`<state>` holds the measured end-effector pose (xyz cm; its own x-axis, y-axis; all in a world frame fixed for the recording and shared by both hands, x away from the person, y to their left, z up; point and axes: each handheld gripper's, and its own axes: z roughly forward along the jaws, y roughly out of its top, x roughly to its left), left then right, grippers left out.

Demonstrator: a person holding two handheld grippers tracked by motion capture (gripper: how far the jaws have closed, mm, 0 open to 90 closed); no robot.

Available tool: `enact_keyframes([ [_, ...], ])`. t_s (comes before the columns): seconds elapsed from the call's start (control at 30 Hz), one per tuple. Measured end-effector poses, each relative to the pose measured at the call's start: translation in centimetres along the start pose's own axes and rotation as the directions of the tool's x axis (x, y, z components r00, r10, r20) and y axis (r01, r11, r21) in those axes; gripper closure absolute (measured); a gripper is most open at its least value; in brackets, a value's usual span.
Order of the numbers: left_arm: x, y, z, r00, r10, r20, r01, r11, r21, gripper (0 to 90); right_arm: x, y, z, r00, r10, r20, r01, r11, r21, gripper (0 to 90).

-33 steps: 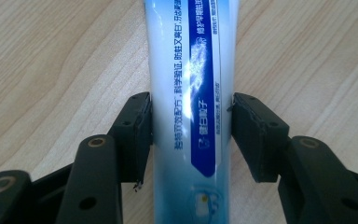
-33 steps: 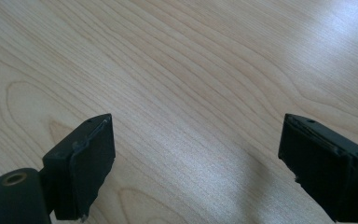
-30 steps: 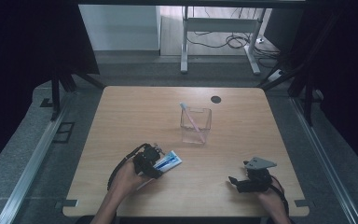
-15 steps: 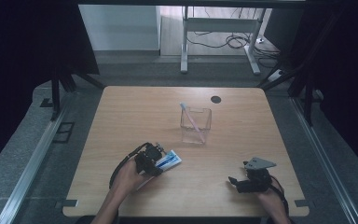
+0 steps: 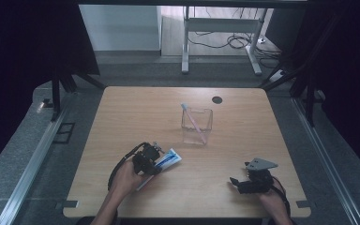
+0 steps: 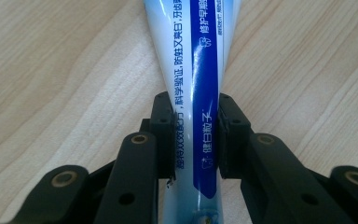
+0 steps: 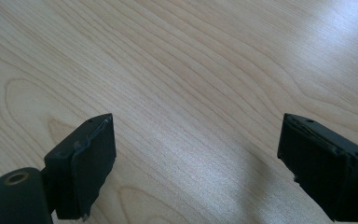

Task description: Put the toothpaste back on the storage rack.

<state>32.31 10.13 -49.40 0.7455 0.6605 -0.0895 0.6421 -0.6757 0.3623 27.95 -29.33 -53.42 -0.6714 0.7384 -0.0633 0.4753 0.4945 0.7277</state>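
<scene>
A white and blue toothpaste tube (image 5: 168,159) (image 6: 193,74) lies at the front left of the wooden table (image 5: 136,112). My left gripper (image 5: 152,161) (image 6: 195,135) is shut on the tube, with both jaws pressed against its sides near the middle. A clear plastic cup (image 5: 197,125) stands at the table's centre with a pink toothbrush (image 5: 193,122) leaning inside it. At the front right, my right gripper (image 5: 238,183) (image 7: 196,158) rests low over bare wood, its jaws wide apart and holding nothing.
A dark round hole (image 5: 217,100) sits in the table near its far edge. Beyond the table are a white metal frame (image 5: 215,28) and loose cables (image 5: 225,42) on the floor. Metal rails (image 5: 37,154) run along both sides.
The left gripper and the toothpaste tube have shifted slightly. The right gripper has stayed in place.
</scene>
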Motion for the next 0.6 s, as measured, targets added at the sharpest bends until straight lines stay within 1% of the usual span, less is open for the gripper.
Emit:
enact_keyframes([
  [0.1,0.2,-0.1,-0.3,1.0000,-0.001,0.001,0.001,0.9999,-0.016,72.5,0.0,0.0,0.0,1.0000,0.002,0.001,-0.002,1.000,0.001,11.6],
  [0.13,0.1,-0.1,-0.5,1.0000,-0.007,-0.001,0.007,0.9997,-0.024,72.5,0.0,0.0,0.0,1.0000,0.001,0.001,-0.001,1.000,0.001,11.6],
  [0.2,0.2,-0.1,-0.8,1.0000,0.001,-0.001,-0.001,0.9993,-0.038,72.5,0.0,0.0,0.0,1.0000,0.002,0.001,-0.002,1.000,0.000,11.6],
  [0.33,0.1,-0.1,-1.4,1.0000,0.004,0.002,-0.004,0.9980,-0.064,72.5,0.0,0.0,0.0,1.0000,0.003,0.002,-0.003,1.000,0.002,11.6],
  [0.47,0.1,0.0,-1.8,0.9999,0.010,0.003,-0.010,0.9950,-0.100,72.4,0.0,0.0,0.0,1.0000,0.003,-0.001,-0.003,1.000,0.003,11.5],
  [0.6,0.0,0.2,-2.2,0.9998,0.010,0.016,-0.008,0.9923,-0.124,72.4,0.0,-0.1,0.1,1.0000,0.008,-0.006,-0.008,1.000,0.004,11.1],
])
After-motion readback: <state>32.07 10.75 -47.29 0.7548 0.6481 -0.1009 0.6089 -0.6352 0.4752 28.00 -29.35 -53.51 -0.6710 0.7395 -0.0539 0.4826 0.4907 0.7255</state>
